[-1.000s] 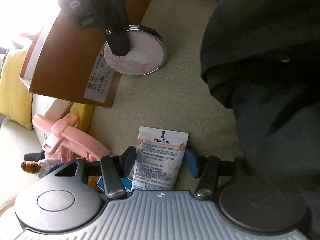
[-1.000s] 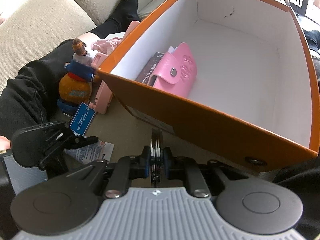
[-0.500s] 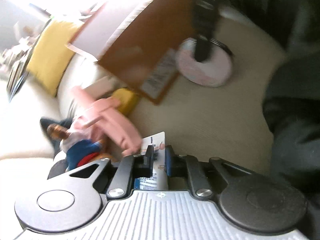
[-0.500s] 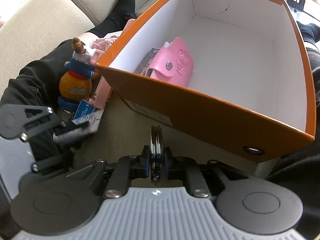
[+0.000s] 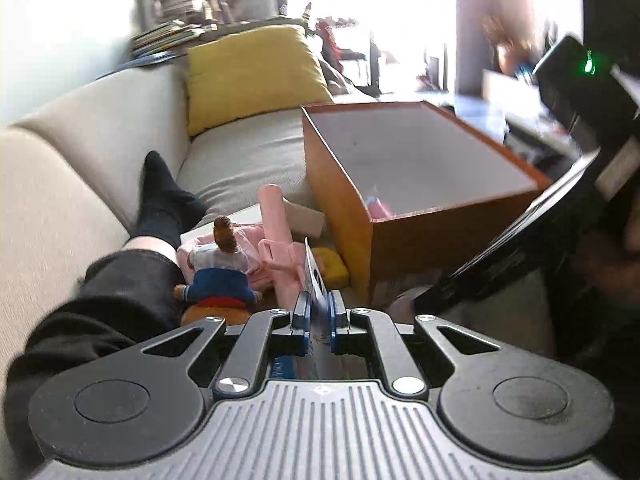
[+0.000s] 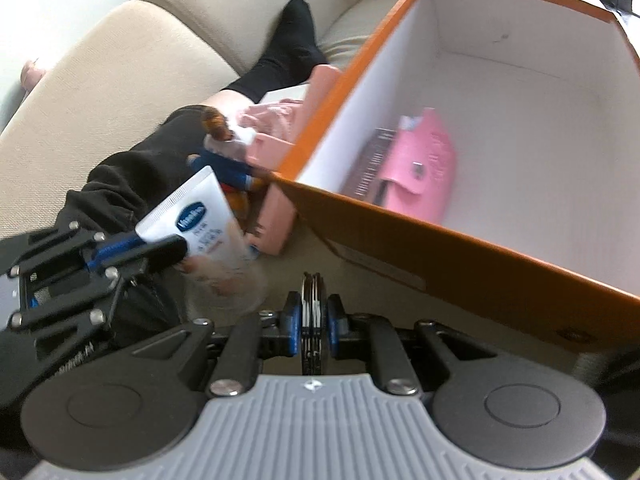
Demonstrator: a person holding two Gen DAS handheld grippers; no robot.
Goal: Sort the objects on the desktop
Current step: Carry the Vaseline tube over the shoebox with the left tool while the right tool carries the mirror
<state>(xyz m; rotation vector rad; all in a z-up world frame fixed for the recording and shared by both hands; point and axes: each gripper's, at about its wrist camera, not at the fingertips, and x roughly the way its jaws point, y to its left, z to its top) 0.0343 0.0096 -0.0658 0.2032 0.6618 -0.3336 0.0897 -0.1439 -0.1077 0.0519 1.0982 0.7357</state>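
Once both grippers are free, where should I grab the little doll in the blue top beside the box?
Probably the doll by its narrow upper body, coming from above. It stands roughly upright, head up, hemmed in by a trouser leg on one side and the pink plastic piece on the other, so a side approach looks blocked.

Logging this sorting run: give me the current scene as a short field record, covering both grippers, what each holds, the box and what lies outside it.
left gripper: shut on Vaseline tube
right gripper: shut on round compact mirror, edge-on
orange box: open, white inside
in box: pink wallet on a dark booklet
outside box: doll, pink items
surface: beige sofa
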